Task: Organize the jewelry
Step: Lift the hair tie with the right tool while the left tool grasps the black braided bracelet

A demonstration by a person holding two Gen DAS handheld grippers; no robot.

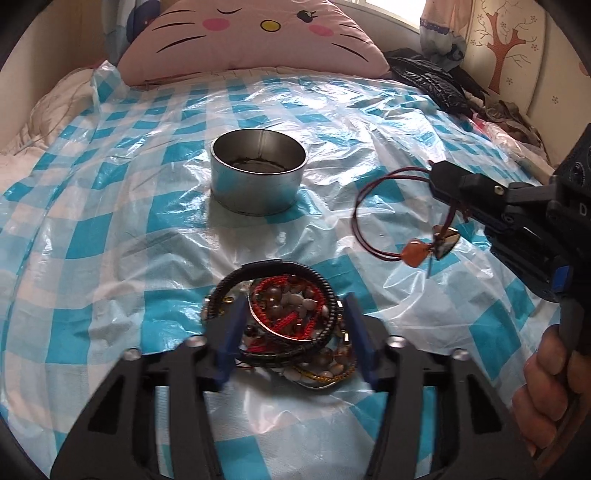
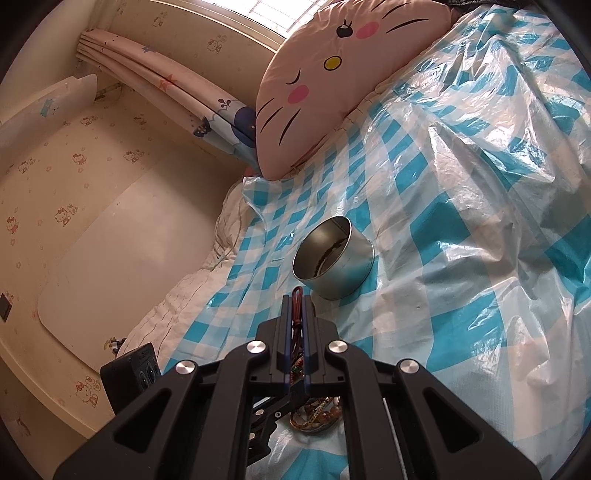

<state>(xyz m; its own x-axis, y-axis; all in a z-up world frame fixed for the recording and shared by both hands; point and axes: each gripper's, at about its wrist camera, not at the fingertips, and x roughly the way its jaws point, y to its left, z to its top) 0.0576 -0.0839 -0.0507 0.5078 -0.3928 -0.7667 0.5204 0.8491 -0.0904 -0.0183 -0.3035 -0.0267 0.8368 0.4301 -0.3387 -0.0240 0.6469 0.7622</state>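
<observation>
1. A bed [image 1: 110, 258] under crinkled blue-checked plastic sheeting [image 1: 369, 122], with a pink cat-face pillow [image 1: 255, 33] at its head.
2. A round metal tin [image 1: 258, 173] stands mid-bed.
3. A jewelry pile [image 1: 291, 325] of beads and cords lies between the left gripper [image 1: 295, 343]'s wide jaws.
4. The right gripper [image 2: 295, 332]'s jaws pinch a red cord bracelet [image 1: 388, 218] in the air, right of the tin.

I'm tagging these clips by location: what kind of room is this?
Most likely a child's bedroom: a bed under a blue-and-white checked plastic sheet, a pink cat-face pillow at its head, and cream cartoon-cat wallpaper.
</observation>
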